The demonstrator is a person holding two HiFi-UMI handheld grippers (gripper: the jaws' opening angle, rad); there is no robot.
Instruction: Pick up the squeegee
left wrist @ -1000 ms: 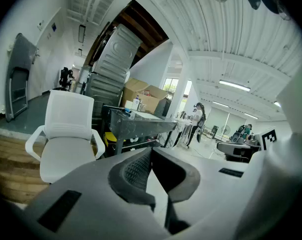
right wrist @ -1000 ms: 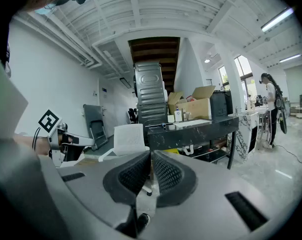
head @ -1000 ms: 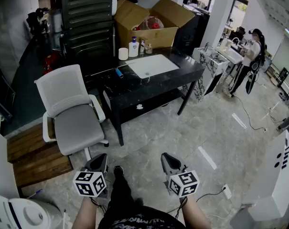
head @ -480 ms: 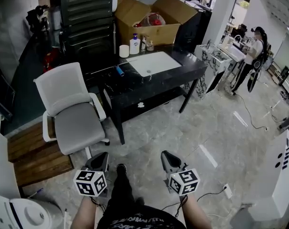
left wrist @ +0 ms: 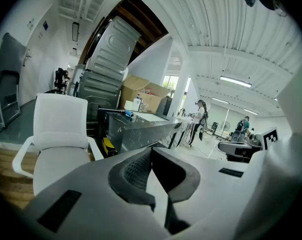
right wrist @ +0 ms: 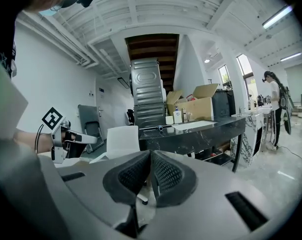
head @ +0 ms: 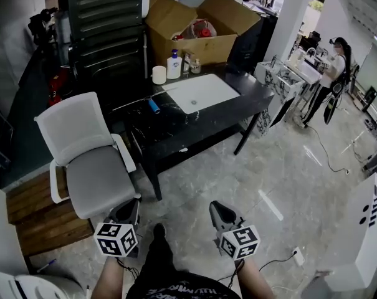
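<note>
The squeegee [head: 152, 104], with a blue handle and a thin long blade, lies on the black table [head: 176, 129] near its left end. It also shows small and far off in the left gripper view [left wrist: 127, 113] and the right gripper view [right wrist: 160, 127]. My left gripper [head: 127, 212] and right gripper [head: 218, 212] hang low over the floor, well short of the table. Both are shut with nothing between the pads, as the left gripper view [left wrist: 151, 154] and the right gripper view [right wrist: 151, 156] show.
A white office chair [head: 82, 148] stands left of the table, close ahead of my left gripper. On the table are a white mat [head: 204, 92], a soap bottle [head: 174, 64] and a cardboard box [head: 197, 30]. A person [head: 330, 73] works far right. A power strip [head: 297, 254] lies on the floor.
Both grippers have moved forward across the floor with me. The table and the chair now stand nearer and a little lower in the head view. The jaws stayed shut.
</note>
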